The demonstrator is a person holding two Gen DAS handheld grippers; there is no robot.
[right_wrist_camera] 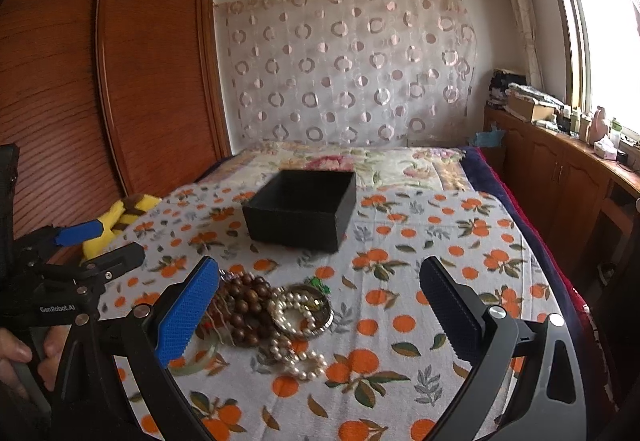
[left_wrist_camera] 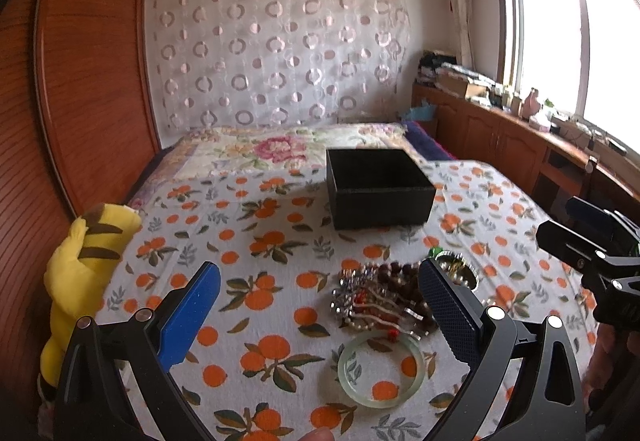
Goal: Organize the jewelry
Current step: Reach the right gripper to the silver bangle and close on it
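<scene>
Both grippers (left_wrist_camera: 320, 305) (right_wrist_camera: 320, 305) agape, empty.

Bed (left_wrist_camera: 280, 225) with orange-print sheet. Black open box (left_wrist_camera: 378, 187) mid-bed; jewelry pile (left_wrist_camera: 384, 293) and pale green bangle (left_wrist_camera: 380, 371) near the foot edge. Yellow plush toy (left_wrist_camera: 86, 261) at left edge.

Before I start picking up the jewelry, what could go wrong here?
The bead bracelets and pearls lie tangled in one pile, so lifting one may drag others. The jade bangle looks smooth and could slip from the tongs. The black box sits on soft bedding and might tip if bumped.
</scene>
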